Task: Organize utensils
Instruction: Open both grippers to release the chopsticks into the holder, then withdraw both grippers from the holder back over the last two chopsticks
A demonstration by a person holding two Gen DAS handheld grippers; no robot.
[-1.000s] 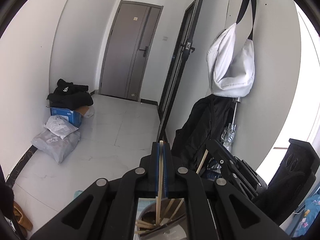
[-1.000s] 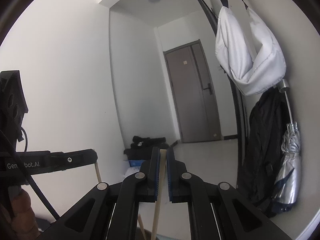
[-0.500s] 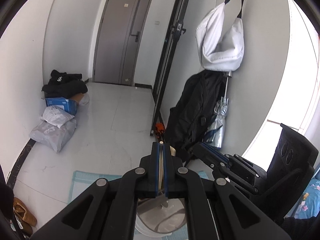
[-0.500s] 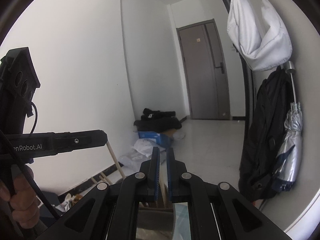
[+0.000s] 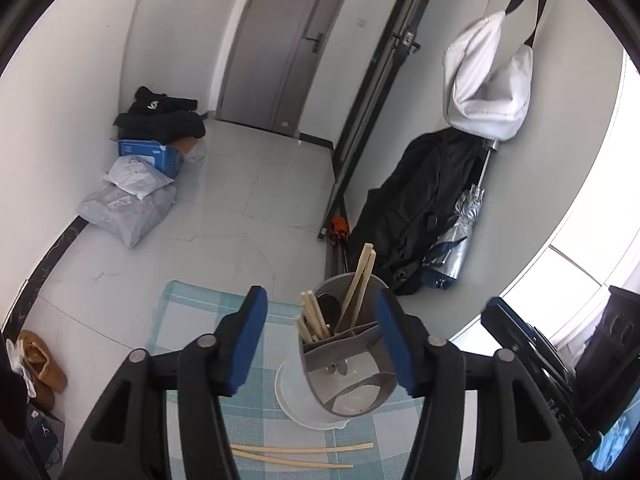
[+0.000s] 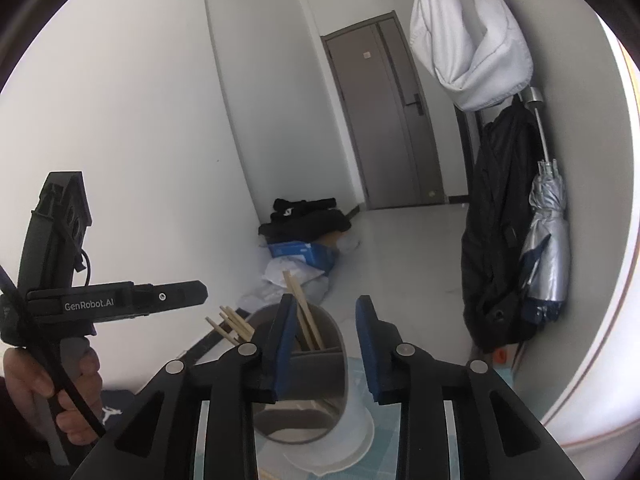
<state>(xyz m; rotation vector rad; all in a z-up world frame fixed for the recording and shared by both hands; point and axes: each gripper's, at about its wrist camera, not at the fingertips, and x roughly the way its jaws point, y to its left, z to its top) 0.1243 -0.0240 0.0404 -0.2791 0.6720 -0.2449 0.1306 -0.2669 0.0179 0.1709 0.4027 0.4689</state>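
Note:
A grey utensil holder [image 5: 348, 364] with inner dividers stands on a white base on the blue checked tablecloth [image 5: 192, 316]. Several wooden chopsticks [image 5: 358, 280] stand in it. Two more chopsticks [image 5: 296, 454] lie on the cloth in front of it. My left gripper [image 5: 320, 336] is open and empty, its jaws on either side of the holder, above it. My right gripper [image 6: 326, 344] is open and empty above the holder [image 6: 316, 368]; chopsticks [image 6: 304, 312] show behind its left finger. The left gripper's body [image 6: 116, 300] shows at the left of the right wrist view.
The table edge drops to a pale tiled floor [image 5: 224, 216]. Parcels and a blue box [image 5: 140, 168] lie by the left wall. A black coat and a folded umbrella [image 5: 452, 240] hang on the right wall. A white bag [image 5: 488, 92] hangs above them.
Both grippers were shut, each on a chopstick; both have opened and the chopsticks now stand in the holder. Both views have tilted down toward the holder.

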